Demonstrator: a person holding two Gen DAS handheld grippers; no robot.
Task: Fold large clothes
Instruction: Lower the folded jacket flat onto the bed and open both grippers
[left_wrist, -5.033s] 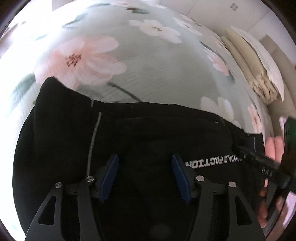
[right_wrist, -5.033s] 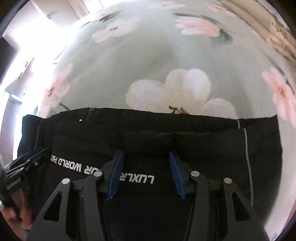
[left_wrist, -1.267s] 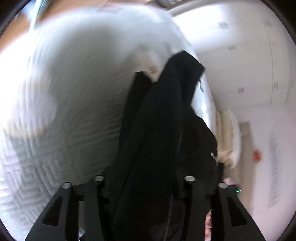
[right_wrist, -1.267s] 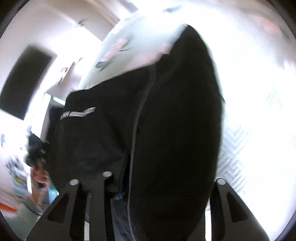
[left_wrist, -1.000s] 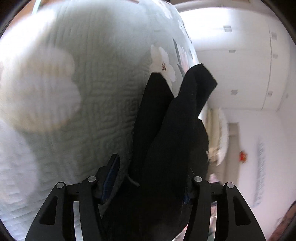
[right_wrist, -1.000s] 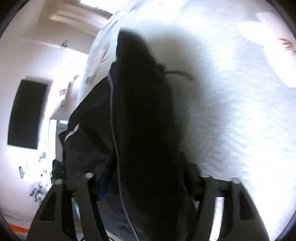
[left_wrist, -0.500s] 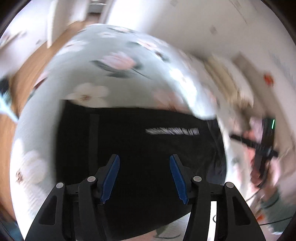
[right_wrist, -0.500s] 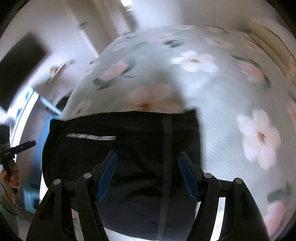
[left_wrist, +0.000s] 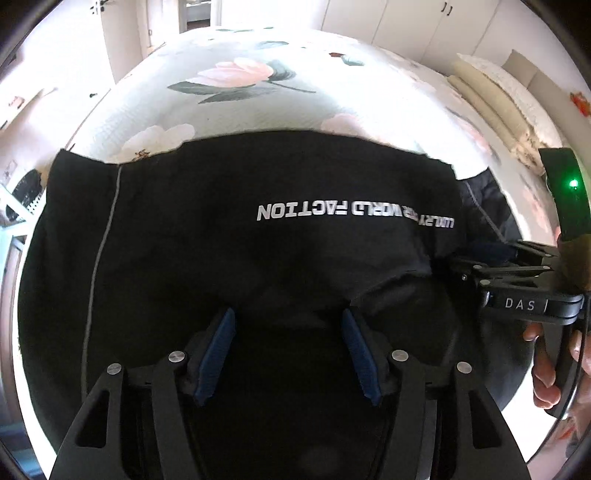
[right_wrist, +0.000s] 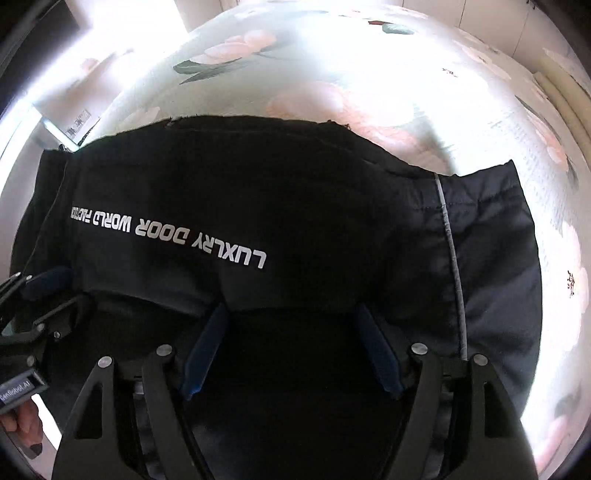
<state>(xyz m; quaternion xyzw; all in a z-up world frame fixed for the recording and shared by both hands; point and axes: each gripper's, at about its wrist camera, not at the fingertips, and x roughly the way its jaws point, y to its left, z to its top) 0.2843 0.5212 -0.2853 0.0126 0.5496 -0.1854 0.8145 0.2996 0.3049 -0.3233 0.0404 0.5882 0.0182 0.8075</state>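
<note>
1. Left wrist view: The left gripper (left_wrist: 287, 325) sits at the bottom middle of the frame. Its two blue pads (left_wrist: 216, 354) are spread apart and have just been opening a bit more. Nothing is pinched between them; the cloth only lies under them.
2. The black jacket (left_wrist: 207, 251) fills the middle of the frame. It lies flat on the bed (left_wrist: 258, 110), which has a pale green cover with pink flowers. White letters (left_wrist: 354, 214) run across the jacket, upside down. A thin grey stripe (left_wrist: 105, 236) runs down its left side.
3. At the right edge of the frame is the right gripper (left_wrist: 480, 254), held by a hand (left_wrist: 546, 369). Its tip is at the right edge of the jacket. A green light (left_wrist: 573, 183) glows on it. Folded cream bedding (left_wrist: 495, 96) is piled at the upper right.
4. Right wrist view: The right gripper (right_wrist: 293, 325) sits at the bottom middle of the frame. Its blue pads (right_wrist: 376, 350) are spread wide and have just been opening a bit more. Nothing is pinched between them.
5. The black jacket (right_wrist: 295, 206) lies flat in the middle of the frame on the flowered bed (right_wrist: 351, 74). The white letters (right_wrist: 170, 232) slant across it, and a grey stripe (right_wrist: 452, 258) runs down the right side.
6. The left gripper (right_wrist: 40, 291) pokes in at the left edge of the frame, its tip at the jacket's left side. Fingers (right_wrist: 24, 421) show at the lower left.
</note>
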